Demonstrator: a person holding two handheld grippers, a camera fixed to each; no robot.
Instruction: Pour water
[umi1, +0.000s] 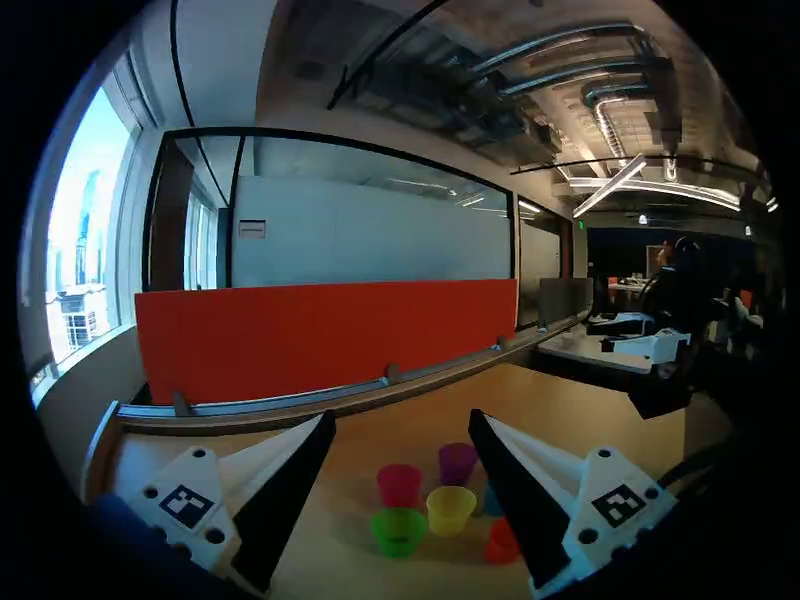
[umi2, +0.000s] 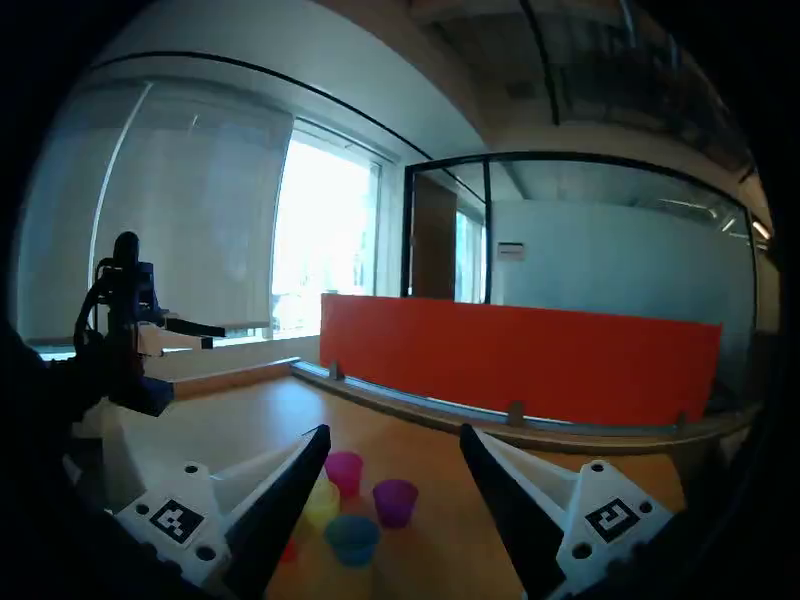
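Several small plastic cups stand in a cluster on the wooden table (umi1: 560, 400). In the left gripper view they are pink (umi1: 399, 484), purple (umi1: 457, 462), yellow (umi1: 450, 508), green (umi1: 398, 530) and orange (umi1: 503, 542), low between my fingers. My left gripper (umi1: 401, 415) is open above them and holds nothing. In the right gripper view the pink cup (umi2: 343, 470), purple cup (umi2: 395, 500), yellow cup (umi2: 322, 503) and a blue cup (umi2: 352, 538) sit below my right gripper (umi2: 394, 430), which is open and holds nothing.
An orange divider panel (umi1: 320, 335) with a metal rail runs along the table's far edge. Glass walls and a bright window (umi2: 325, 240) stand behind it. The body of the other hand-held gripper (umi2: 125, 310) shows at the far left of the right gripper view. More desks (umi1: 610, 345) lie to the right.
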